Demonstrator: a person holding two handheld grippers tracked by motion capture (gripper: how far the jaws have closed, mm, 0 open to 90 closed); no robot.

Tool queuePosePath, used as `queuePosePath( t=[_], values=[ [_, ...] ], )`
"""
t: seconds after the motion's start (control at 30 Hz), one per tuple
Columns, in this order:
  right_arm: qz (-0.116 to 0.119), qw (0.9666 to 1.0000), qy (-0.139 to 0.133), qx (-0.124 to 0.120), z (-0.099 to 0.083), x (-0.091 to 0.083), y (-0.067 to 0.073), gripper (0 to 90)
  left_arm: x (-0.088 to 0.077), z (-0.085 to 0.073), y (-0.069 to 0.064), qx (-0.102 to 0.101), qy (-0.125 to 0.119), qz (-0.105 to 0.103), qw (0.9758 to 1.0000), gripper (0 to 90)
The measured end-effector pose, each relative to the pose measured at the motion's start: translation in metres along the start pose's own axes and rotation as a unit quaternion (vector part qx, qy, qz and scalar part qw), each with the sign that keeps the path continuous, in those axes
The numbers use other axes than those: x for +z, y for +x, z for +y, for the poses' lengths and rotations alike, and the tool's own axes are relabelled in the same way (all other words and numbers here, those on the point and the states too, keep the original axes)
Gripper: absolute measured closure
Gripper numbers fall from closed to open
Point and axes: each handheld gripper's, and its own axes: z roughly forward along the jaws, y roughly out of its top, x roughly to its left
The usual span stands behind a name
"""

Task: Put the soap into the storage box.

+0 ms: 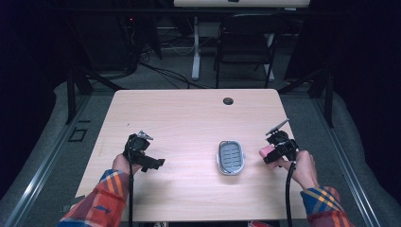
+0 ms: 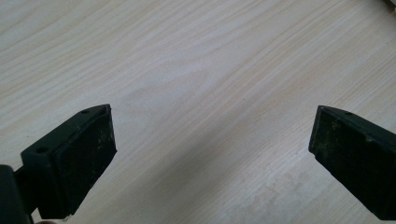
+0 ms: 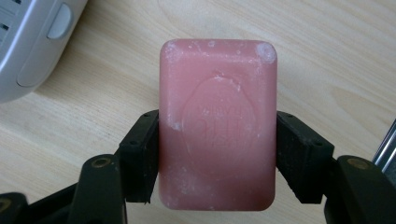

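A pink bar of soap with an oval stamp on its face sits between the jaws of my right gripper, whose pads press on its two long sides. From above, that gripper holds the pink soap just right of a grey soap dish with a slatted floor. A corner of the dish shows at the upper left in the right gripper view. My left gripper rests at the table's left, jaws wide apart over bare wood.
The light wooden table has a round cable hole near its far edge. A black chair and a white table leg stand on the floor beyond it. Plaid sleeves enter from the bottom.
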Motion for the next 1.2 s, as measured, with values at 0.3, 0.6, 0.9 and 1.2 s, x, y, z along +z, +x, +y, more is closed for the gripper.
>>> queuePosePath(
  t=[0.3,0.6,0.9,1.2],
  values=[
    [-0.002,0.9999,-0.009,-0.004,0.007,-0.003,0.004,37.1,0.0,0.0,0.0,0.0,0.0,0.0,1.0,0.5],
    [0.001,0.9998,-0.01,-0.014,0.017,-0.007,0.008,37.1,0.0,0.0,0.0,0.001,-0.001,-0.004,1.0,0.5],
    [-0.002,0.9996,-0.013,-0.024,0.025,-0.012,0.011,37.1,0.0,0.0,0.0,0.001,0.0,-0.005,1.0,0.5],
    [-0.003,0.9994,-0.023,-0.027,0.032,-0.019,0.014,37.1,0.0,0.0,0.0,0.002,-0.001,-0.005,1.0,0.5]
  ],
)
